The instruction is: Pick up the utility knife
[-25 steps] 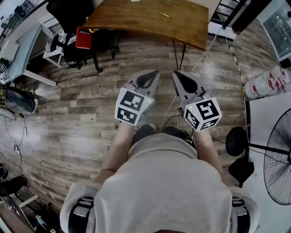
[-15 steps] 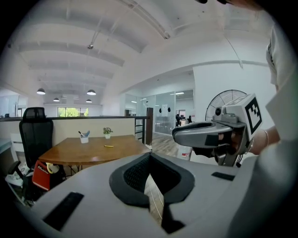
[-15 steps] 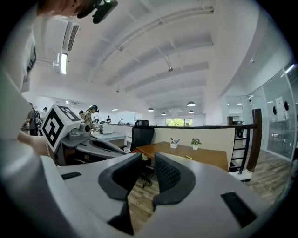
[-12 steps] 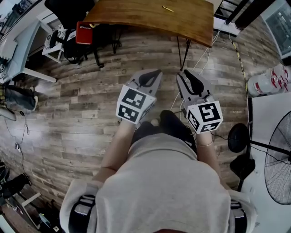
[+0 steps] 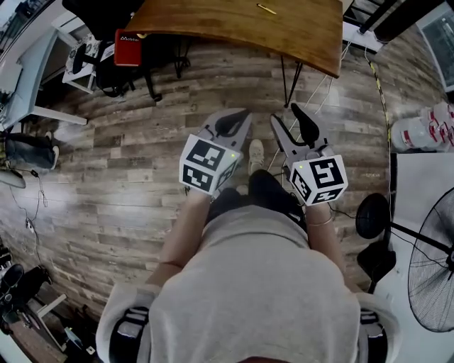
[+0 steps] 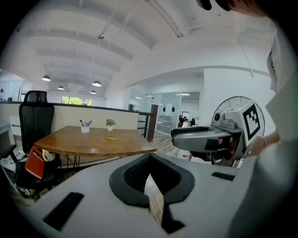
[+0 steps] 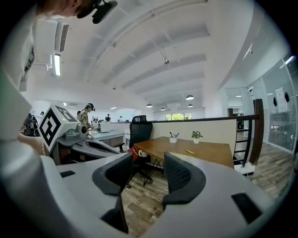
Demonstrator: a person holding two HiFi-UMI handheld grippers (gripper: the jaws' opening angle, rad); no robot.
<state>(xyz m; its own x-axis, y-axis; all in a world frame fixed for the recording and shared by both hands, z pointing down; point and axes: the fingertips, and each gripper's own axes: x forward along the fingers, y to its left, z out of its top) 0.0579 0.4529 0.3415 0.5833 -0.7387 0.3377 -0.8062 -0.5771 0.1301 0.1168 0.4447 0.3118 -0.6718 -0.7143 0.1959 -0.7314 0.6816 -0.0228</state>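
Utility knife (image 5: 267, 8) is seen well ahead of the right gripper (image 5: 286, 115), its empty jaws just opened in readiness; left gripper (image 5: 241, 115) is closed, empty.

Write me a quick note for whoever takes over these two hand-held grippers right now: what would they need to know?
Left gripper: shut, empty.
Right gripper: open; its jaws have just been opening, nothing between them.
Utility knife: apparently the small yellow item lying on the wooden table ahead, well away from both grippers.
Done: nothing picked up yet.
Left: walk up to the table, close a gripper on the knife, lift it.
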